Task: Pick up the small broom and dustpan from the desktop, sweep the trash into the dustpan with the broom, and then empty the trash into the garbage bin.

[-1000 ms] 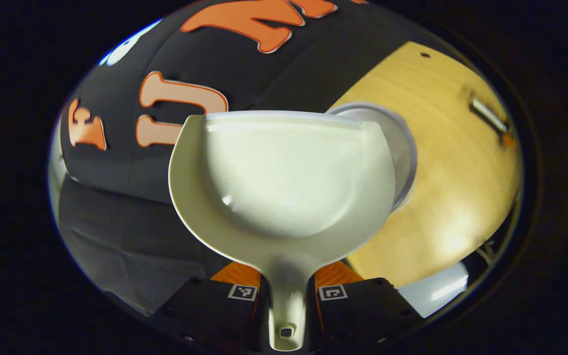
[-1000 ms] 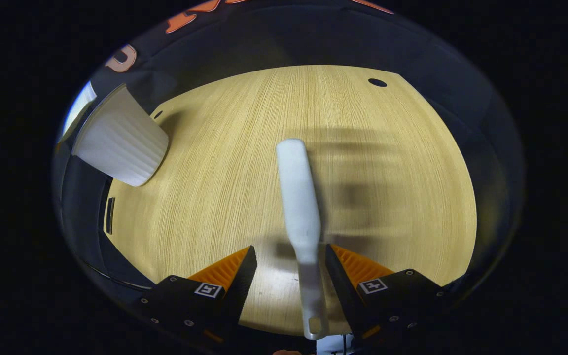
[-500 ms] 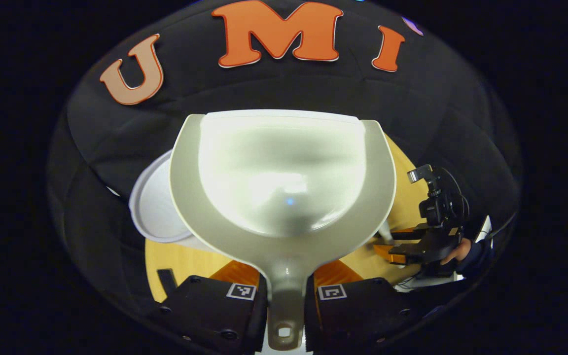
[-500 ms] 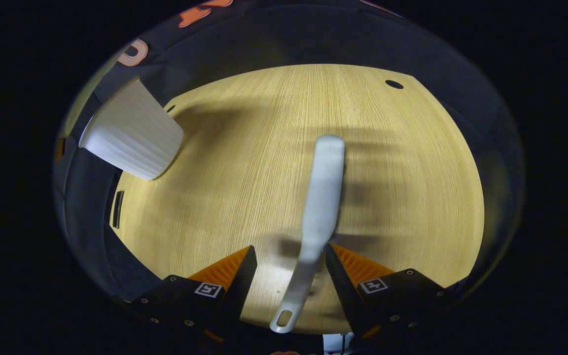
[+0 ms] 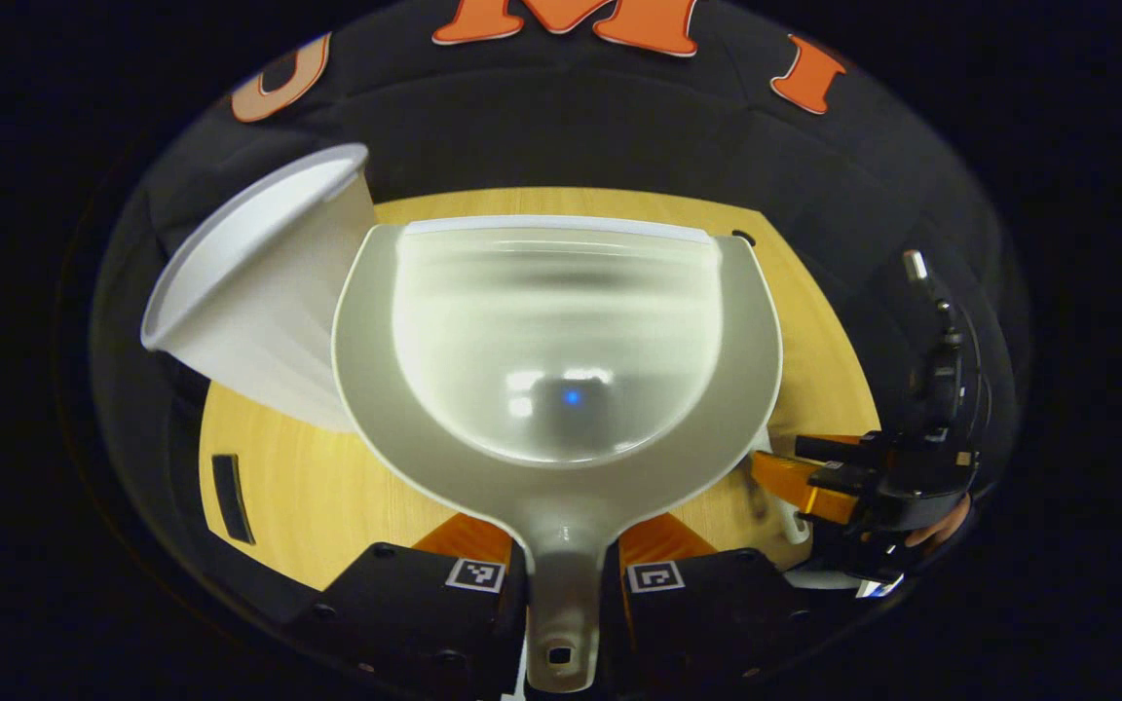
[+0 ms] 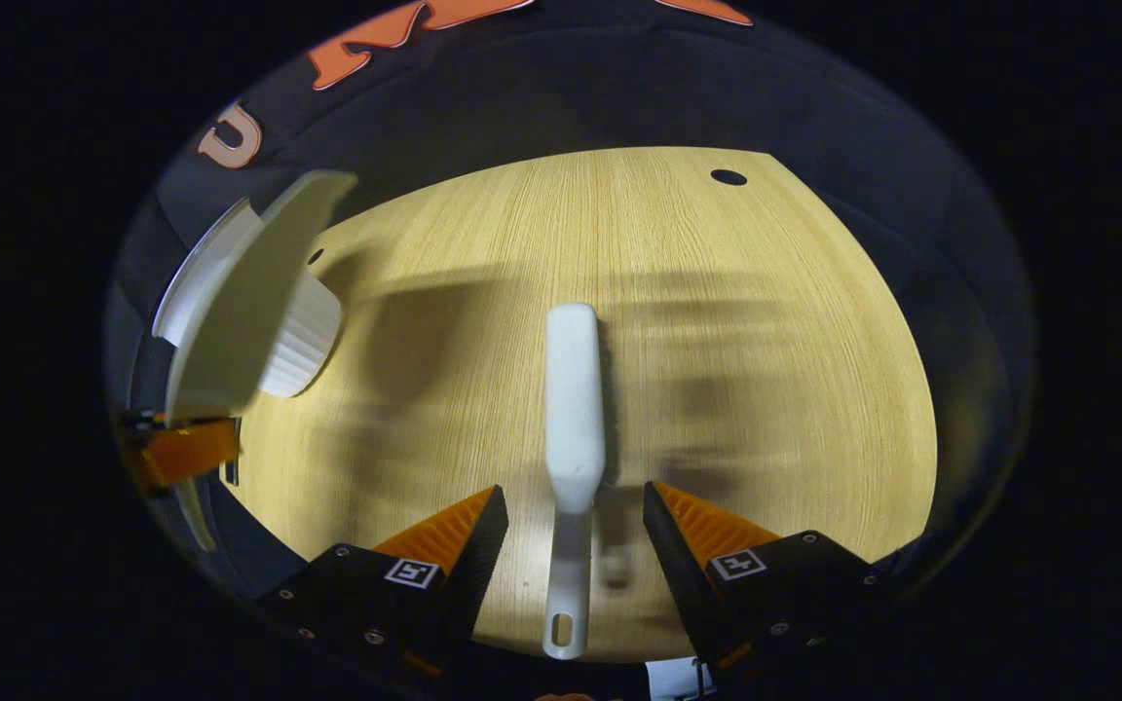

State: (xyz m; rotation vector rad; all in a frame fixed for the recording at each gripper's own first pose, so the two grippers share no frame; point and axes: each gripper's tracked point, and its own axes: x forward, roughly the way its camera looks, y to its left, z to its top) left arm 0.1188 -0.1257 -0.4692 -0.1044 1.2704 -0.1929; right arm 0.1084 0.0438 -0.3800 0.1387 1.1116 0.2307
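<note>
A: Pale wood table (image 6: pixel 717 321) against the black cloth wall — where do the task's things sit?

B: The dustpan (image 5: pixel 557 341) is up off the table, its handle clamped between the fingers of the left hand-held gripper (image 5: pixel 566 574). Pan faces the camera, looks empty — I'd judge the tipping is done. The white ribbed garbage bin (image 5: pixel 259 292) stands just beside it at the table's left edge, so the pan is near for emptying.

A: And the broom?

B: The broom (image 6: pixel 573 409) lies flat on the table, handle pointing back between the fingers of the right hand-held gripper (image 6: pixel 571 526). That one is spread wide, with clear gaps either side of the handle, gripping nothing.

A: Laid down on purpose?

B: Likely — with no trash visible on the wood, sweeping seems over. From the right gripper view the dustpan (image 6: pixel 249 292) shows edge-on in front of the bin (image 6: pixel 303 336).

A: What remains?

B: Probably setting the dustpan down, clear of the bin's rim.
</note>
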